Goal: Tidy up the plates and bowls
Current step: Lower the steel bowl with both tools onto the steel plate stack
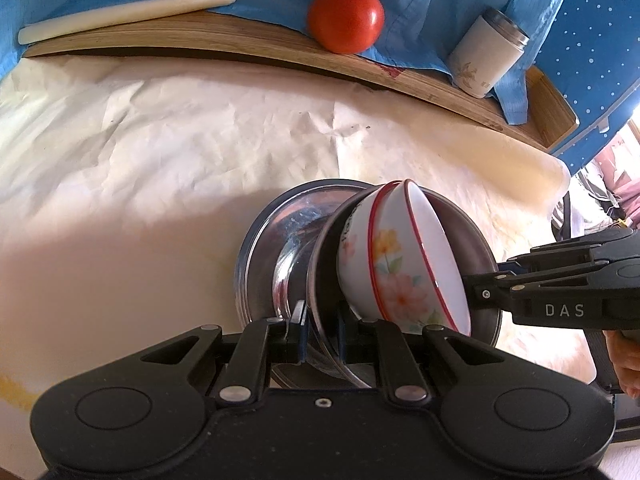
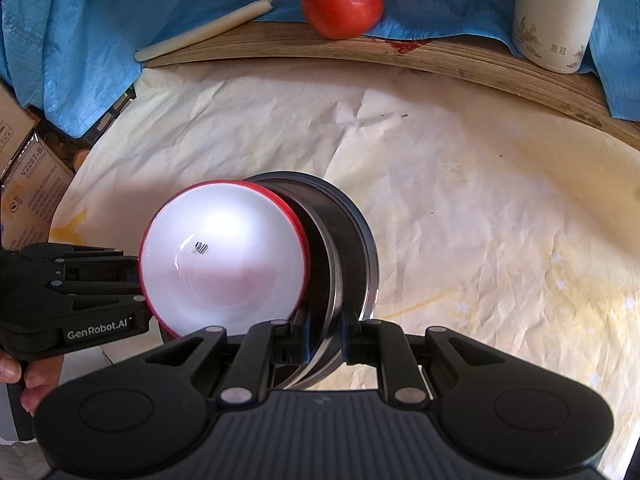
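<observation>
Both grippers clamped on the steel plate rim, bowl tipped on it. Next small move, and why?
Probably level the steel plate slowly: left gripper and right gripper each pinch its rim, and the floral bowl lies steeply tilted on it above the paper-covered table, so it could slide off.

Flask point(image 2: 556, 12) top cut by frame edge; steel plates' point(image 2: 348, 248) count unclear behind bowl point(image 2: 222, 256)

bowl point(image 1: 400, 264): white, red rim, pink and yellow flowers
plates point(image 1: 280, 240): silver
tomato point(image 2: 342, 0): red
cloth point(image 2: 100, 40): blue
</observation>
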`<state>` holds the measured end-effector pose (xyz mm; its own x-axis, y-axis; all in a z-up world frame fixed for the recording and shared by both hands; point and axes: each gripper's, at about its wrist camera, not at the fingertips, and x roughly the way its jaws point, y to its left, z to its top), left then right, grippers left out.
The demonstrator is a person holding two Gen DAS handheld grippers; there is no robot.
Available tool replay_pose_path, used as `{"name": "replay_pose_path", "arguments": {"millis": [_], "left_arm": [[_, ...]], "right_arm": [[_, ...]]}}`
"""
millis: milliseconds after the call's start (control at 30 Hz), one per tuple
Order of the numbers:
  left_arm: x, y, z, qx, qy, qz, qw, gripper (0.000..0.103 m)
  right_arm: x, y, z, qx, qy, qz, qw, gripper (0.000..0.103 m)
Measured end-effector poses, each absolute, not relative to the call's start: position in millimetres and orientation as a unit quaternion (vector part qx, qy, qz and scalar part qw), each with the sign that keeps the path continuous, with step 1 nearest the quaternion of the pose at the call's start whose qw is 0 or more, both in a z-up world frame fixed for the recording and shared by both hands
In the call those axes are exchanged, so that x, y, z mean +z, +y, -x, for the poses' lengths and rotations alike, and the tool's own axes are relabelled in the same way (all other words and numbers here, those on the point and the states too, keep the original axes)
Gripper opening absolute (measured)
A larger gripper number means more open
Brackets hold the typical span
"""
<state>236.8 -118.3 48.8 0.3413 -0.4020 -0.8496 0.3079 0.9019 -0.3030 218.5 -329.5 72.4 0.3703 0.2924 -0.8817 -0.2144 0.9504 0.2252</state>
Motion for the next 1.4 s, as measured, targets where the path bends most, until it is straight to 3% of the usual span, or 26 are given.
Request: {"name": "replay_pose_path", "arguments": {"millis": [1400], "left_arm": [[47.0, -115.3, -245.3, -0.199, 0.536, 0.049, 0.819, 0.011]], "right_arm": [[67.4, -324.9, -233.1, 0.161, 0.536, -0.041, 0.828, 0.016]]}}
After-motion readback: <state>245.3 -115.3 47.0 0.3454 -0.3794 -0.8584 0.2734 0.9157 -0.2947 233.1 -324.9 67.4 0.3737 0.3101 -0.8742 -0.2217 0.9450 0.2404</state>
